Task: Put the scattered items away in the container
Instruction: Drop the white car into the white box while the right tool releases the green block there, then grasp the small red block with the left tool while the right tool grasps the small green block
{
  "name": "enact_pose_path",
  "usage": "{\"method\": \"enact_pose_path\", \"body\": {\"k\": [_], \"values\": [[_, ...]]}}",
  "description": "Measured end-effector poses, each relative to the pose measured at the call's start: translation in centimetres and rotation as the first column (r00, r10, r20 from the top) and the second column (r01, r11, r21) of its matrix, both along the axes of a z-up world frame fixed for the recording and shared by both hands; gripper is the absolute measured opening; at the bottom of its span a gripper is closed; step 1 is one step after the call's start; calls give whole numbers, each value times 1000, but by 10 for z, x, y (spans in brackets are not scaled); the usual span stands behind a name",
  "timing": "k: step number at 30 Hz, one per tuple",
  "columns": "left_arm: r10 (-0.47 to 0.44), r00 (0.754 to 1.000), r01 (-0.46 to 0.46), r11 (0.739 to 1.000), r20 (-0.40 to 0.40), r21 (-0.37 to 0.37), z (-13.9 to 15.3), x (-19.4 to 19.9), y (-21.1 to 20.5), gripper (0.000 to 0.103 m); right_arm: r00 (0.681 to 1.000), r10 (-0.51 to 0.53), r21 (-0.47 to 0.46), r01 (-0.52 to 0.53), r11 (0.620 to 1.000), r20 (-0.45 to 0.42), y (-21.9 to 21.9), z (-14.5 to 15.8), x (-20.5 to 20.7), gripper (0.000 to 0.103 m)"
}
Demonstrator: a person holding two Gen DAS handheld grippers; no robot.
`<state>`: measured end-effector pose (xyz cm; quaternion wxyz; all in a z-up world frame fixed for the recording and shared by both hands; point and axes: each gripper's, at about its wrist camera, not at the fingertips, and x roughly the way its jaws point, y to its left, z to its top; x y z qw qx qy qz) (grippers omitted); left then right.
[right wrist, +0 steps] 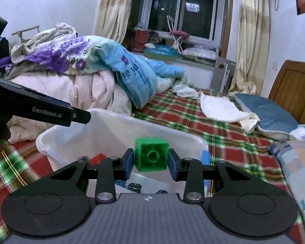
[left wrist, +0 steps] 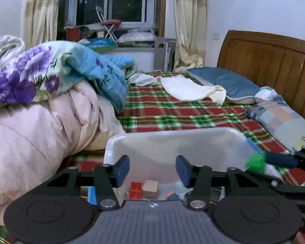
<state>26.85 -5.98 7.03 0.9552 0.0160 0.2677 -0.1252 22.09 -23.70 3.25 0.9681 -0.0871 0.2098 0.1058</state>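
A white plastic bin [left wrist: 172,142] stands on the plaid bed; it also shows in the right wrist view [right wrist: 111,126]. My right gripper [right wrist: 151,163] is shut on a green toy block [right wrist: 151,157] and holds it above the bin's near rim. That block [left wrist: 255,163] appears at the bin's right edge in the left wrist view. My left gripper [left wrist: 152,170] is open and empty over the bin. Inside lie a red block [left wrist: 135,190], a tan wooden cube [left wrist: 150,189] and other small items. The left gripper's arm [right wrist: 46,112] crosses the right view's left side.
A pink duvet [left wrist: 40,132] and a floral blue quilt [left wrist: 61,71] are piled left of the bin. Pillows [left wrist: 227,83] and a white cloth [left wrist: 189,89] lie toward the wooden headboard [left wrist: 274,61]. The red-green plaid sheet [left wrist: 172,111] stretches behind the bin.
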Motion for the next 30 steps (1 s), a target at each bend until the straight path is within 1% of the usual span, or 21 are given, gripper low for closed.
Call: {"method": "enact_pose_path", "body": {"k": [1,3,5,6,9,12,15,16,18,21,23,24,25,27,30], "values": [[7,1000,-7,1000,-6,12,-3,1,0,65,1000,-2,5,2,1000,-1,0,-2,0,72],[3,1000,-2,1000,-13,26,-7,2,0,65,1000,-7,3,7,1000,15,-1,-3,-1,78],[5,1000,-4,999,-14,35,-10,2,1,65,1000,-7,-3,7,1000,14,-1,-3,-1,80],[7,1000,-6,999,-17,34,-11,3,2,65,1000,-9,-2,9,1000,14,-1,-3,-1,83],[12,1000,-12,1000,-29,16,-11,1,5,65,1000,-12,1,12,1000,13,-3,-3,-3,83],[-3,1000,2,1000,-21,-19,-7,-14,11,65,1000,-9,18,8,1000,23,-7,-1,-16,83],[-39,999,40,998,3,-50,-7,-46,18,66,999,5,40,-6,999,43,-14,-3,-47,85],[-60,998,61,997,15,-49,-10,-61,20,67,999,8,44,-10,999,42,-16,-8,-57,86],[-82,996,82,996,21,-33,-22,-89,19,69,1000,12,48,-13,999,21,-19,-22,-78,86],[-108,994,107,993,-12,-38,-49,-132,17,69,999,13,41,-11,999,-31,-21,-50,-100,85],[-120,992,119,992,-42,-35,-68,-159,10,69,998,10,50,-6,999,-67,-21,-67,-110,82],[-122,991,120,992,-59,-34,-76,-170,7,69,996,7,62,-2,998,-83,-21,-73,-113,79],[-120,990,117,992,-78,-40,-83,-178,5,69,996,5,73,2,997,-94,-22,-78,-116,74],[-122,985,115,991,-118,-64,-98,-189,1,69,994,0,86,9,996,-107,-23,-88,-119,72],[-120,983,113,992,-140,-58,-112,-194,-6,69,992,0,101,13,995,-125,-24,-94,-119,71]]}}
